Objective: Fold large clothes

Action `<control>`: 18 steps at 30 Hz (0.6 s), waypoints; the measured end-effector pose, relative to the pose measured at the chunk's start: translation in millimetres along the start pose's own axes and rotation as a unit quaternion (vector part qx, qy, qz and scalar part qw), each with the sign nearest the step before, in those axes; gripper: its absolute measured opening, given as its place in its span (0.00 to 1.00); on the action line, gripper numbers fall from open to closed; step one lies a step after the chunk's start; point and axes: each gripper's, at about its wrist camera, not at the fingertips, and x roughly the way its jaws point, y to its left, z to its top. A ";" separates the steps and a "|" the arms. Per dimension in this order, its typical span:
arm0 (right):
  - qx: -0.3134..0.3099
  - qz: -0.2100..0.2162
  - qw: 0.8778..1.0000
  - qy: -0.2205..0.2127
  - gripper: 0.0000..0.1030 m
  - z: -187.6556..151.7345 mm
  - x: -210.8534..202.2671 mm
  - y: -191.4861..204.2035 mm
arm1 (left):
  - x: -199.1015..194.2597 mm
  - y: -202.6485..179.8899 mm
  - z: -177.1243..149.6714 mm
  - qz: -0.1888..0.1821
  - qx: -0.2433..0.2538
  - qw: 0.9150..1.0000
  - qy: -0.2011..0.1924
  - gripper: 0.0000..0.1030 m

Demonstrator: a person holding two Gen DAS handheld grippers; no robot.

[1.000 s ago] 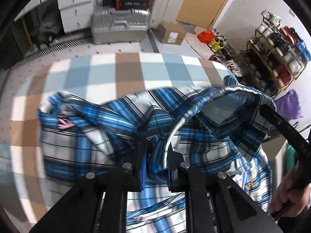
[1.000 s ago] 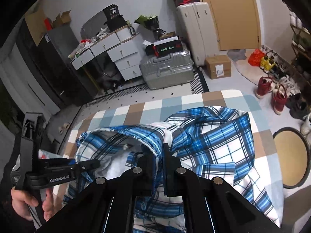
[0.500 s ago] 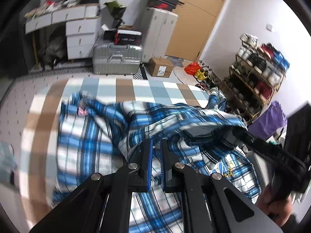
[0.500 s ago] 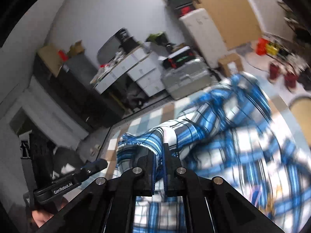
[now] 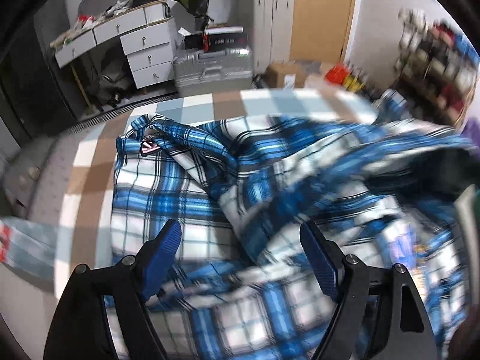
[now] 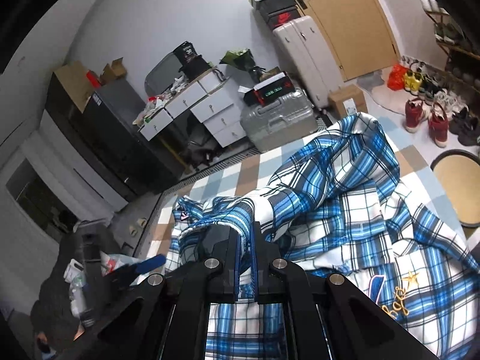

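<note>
The blue plaid shirt (image 6: 345,198) lies in a rumpled heap on the checked cover (image 5: 90,162) ahead of both tools, with no flat panel or clean crease anywhere, so I judge the folding barely begun. The right gripper (image 6: 245,240) is pinched tight on a bunched fold of it, lifted just past its tips. The left gripper (image 5: 240,240) is spread wide and empty just over the cloth.
</note>
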 end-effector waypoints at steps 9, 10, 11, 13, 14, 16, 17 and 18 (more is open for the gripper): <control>-0.022 0.009 1.000 -0.009 0.05 -8.3 -12.9 -0.4 | 4.1 5.1 2.8 -0.039 -0.004 0.999 0.019 0.00; -0.022 0.013 1.000 -0.012 0.05 -11.2 -19.0 1.1 | -3.3 6.4 -0.8 -0.043 -0.010 0.999 0.011 0.00; -0.025 0.022 0.999 -0.017 0.05 -16.5 -26.6 2.7 | -13.3 11.2 -7.3 -0.055 -0.020 0.998 0.002 0.00; -0.034 0.024 0.999 -0.022 0.05 -30.2 -37.7 6.4 | -21.9 15.3 -18.2 -0.067 -0.032 0.997 0.002 0.00; -0.028 0.028 0.999 -0.017 0.05 -37.2 -39.9 5.2 | -27.7 17.0 -27.0 -0.075 -0.036 0.997 0.000 0.00; -0.011 0.029 0.999 -0.006 0.05 -52.8 -44.0 1.8 | -30.2 8.2 -33.4 -0.078 -0.035 0.996 0.003 0.00; -0.005 0.029 1.000 -0.005 0.05 -60.2 -46.7 -0.3 | -33.3 7.8 -37.8 -0.081 -0.040 0.996 0.003 0.00; 0.001 0.027 1.000 -0.006 0.05 -70.6 -51.0 -3.5 | -38.0 9.3 -47.1 -0.092 -0.047 0.995 0.006 0.00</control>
